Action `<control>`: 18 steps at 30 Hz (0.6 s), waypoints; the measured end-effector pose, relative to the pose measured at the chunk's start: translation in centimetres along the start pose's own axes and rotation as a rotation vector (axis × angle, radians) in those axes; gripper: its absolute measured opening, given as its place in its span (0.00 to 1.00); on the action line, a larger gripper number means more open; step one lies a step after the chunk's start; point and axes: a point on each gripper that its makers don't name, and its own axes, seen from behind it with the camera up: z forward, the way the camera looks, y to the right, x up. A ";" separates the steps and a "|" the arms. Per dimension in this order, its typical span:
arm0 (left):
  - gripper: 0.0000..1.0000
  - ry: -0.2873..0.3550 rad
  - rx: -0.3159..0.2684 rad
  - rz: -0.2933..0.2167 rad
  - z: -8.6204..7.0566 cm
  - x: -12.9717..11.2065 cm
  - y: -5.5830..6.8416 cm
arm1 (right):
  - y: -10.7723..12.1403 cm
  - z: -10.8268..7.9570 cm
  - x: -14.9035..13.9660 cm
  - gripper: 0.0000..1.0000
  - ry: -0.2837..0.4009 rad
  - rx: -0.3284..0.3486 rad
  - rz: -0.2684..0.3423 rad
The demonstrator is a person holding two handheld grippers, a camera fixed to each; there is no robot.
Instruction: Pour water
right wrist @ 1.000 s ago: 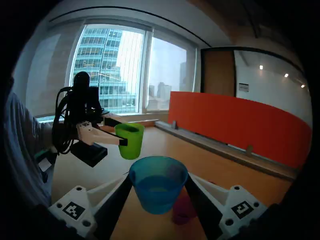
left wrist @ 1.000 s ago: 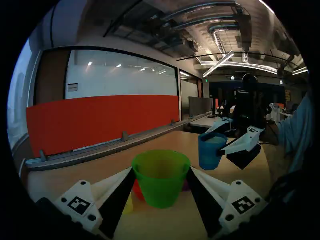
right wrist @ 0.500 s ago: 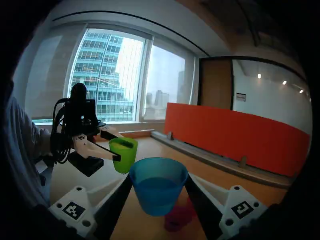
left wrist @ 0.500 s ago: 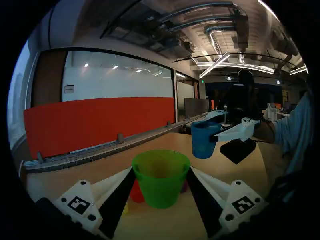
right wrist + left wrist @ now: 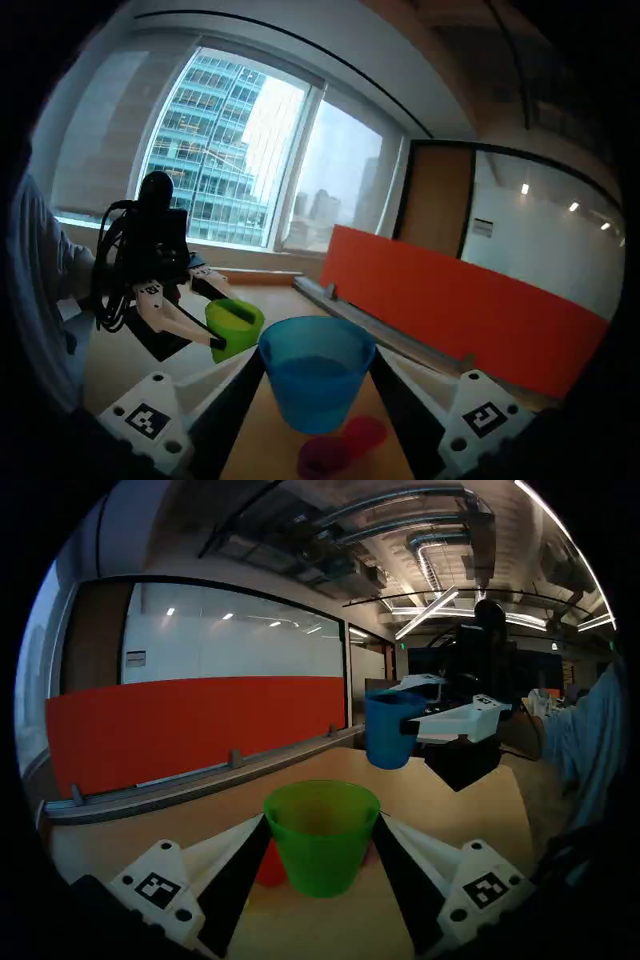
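Pouring has not begun. The right tool [image 5: 317, 356] grips the blue cup [image 5: 315, 392], upright at lower centre with water inside, and the left tool [image 5: 320, 828] clamps the green cup [image 5: 322, 856] at lower centre, seemingly empty. Left to do — tip blue over green

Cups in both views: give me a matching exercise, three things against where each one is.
Things:
1. green cup
2. blue cup
3. pink cups

Places:
A. on the table
B. between the fingers of the left gripper
C. between the fingers of the right gripper, with water inside

Pairs: 1-B, 2-C, 3-A
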 end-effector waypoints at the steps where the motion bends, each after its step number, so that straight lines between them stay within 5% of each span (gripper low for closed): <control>1: 0.87 0.000 0.000 0.000 0.0 0.0 0.0 | 0.1 0.1 0.3 0.91 0.001 -0.001 -0.013; 18: 0.87 0.002 -0.007 0.002 0.9 0.1 0.7 | 1.2 1.9 4.1 0.91 0.013 -0.009 -0.261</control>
